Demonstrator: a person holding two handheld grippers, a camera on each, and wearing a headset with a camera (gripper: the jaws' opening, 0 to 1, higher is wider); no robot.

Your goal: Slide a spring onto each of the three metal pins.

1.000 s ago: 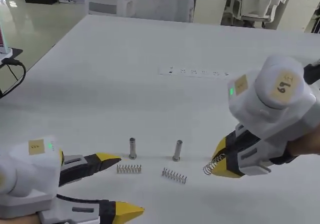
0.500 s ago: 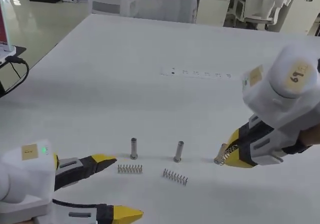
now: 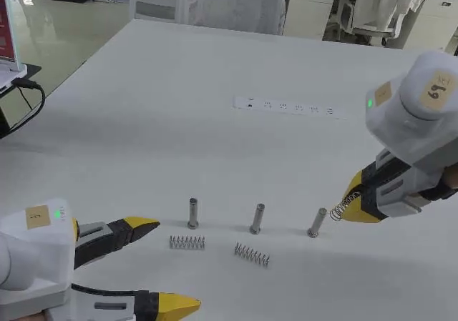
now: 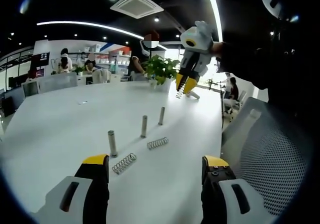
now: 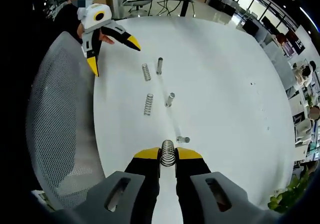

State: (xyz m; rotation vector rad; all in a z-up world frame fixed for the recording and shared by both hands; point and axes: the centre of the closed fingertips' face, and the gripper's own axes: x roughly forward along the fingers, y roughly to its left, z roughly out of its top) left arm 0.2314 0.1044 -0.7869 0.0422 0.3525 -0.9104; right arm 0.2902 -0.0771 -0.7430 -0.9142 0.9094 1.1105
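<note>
- Right hand-held gripper: yellow-tipped jaws drawn narrow, clamped on a small coiled steel spring; in the right gripper view the spring sits end-on between the tips
- Held spring is up off the surface, just beside the top of the right-hand short grey metal pin, on its right in the head view; contact between the two cannot be told
- Middle metal pin and left metal pin stand upright on the white tabletop, in one row with the right-hand pin
- First loose spring lies flat on the tabletop just in front of the left metal pin
- Second loose spring lies flat just in front of the middle metal pin, slightly askew to the row
- Left hand-held gripper: jaws spread wide and empty, low over the tabletop, tips pointing toward the left metal pin and first loose spring, apart from both
- White power strip lies farther back on the tabletop, well apart from the pins
</note>
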